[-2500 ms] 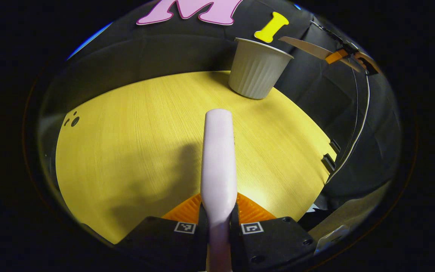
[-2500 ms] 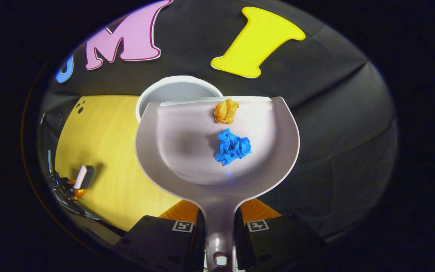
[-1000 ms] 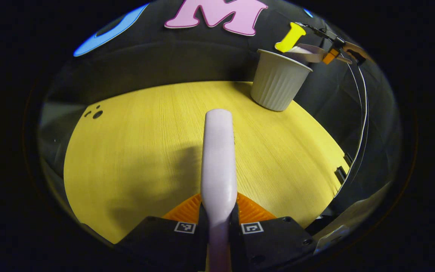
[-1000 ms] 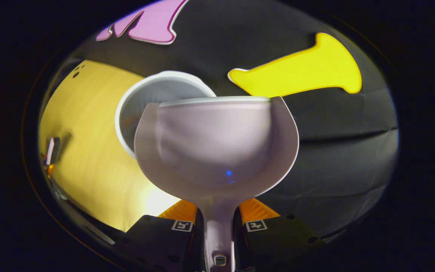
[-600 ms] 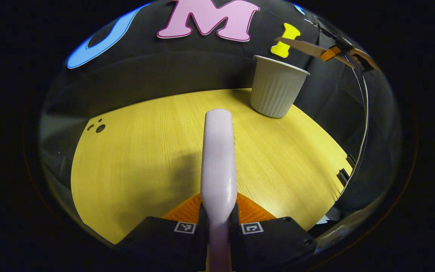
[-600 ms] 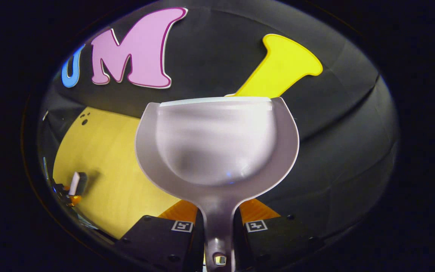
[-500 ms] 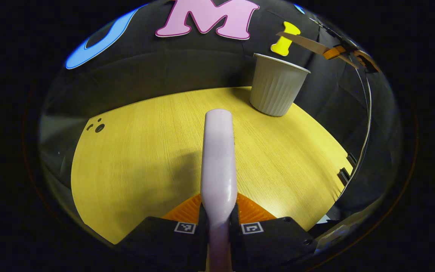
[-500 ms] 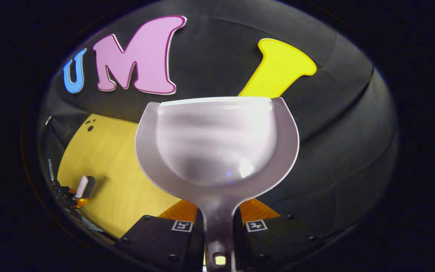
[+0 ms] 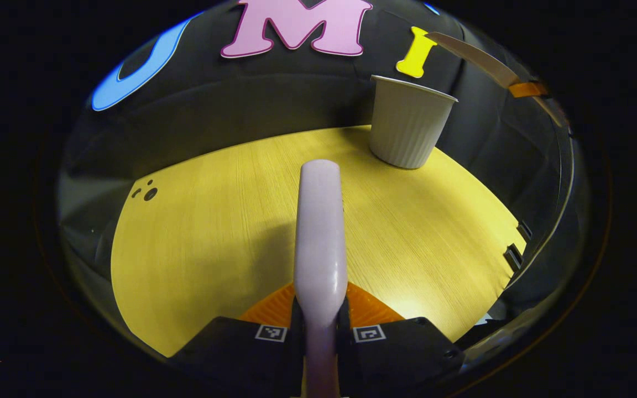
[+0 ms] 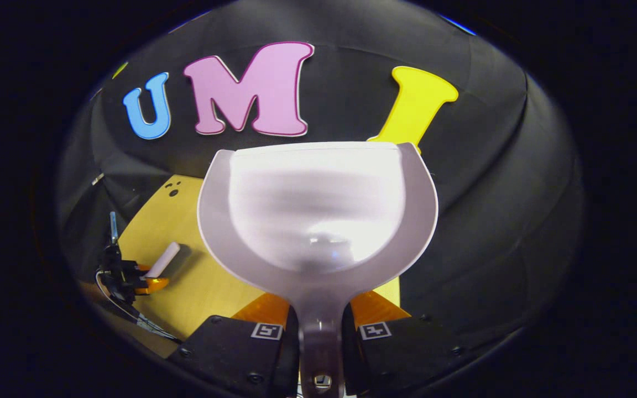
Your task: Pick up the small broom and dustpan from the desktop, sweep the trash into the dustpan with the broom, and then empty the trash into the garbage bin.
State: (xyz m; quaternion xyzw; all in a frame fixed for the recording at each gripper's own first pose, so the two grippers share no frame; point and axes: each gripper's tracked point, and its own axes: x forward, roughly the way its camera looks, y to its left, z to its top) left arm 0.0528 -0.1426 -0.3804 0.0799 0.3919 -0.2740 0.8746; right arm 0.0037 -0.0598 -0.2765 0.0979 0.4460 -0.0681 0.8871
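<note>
The right gripper [image 10: 321, 331] is clamped on the dustpan [image 10: 318, 210] at its narrow handle — the pan is empty, held up in the air. It looks like light, stiff, smooth plastic, so the handle is the sound hold. The left gripper [image 9: 321, 331] pinches the broom [image 9: 321, 232] handle over the desk [image 9: 202, 232]; the bin [image 9: 410, 124] stands at the far edge.

The left gripper [image 9: 320, 323] is clamped on the broom handle [image 9: 320, 232], held low over the desktop. The right gripper [image 10: 321, 331] is clamped on the dustpan handle [image 10: 321, 337], raised high and roughly level.
</note>
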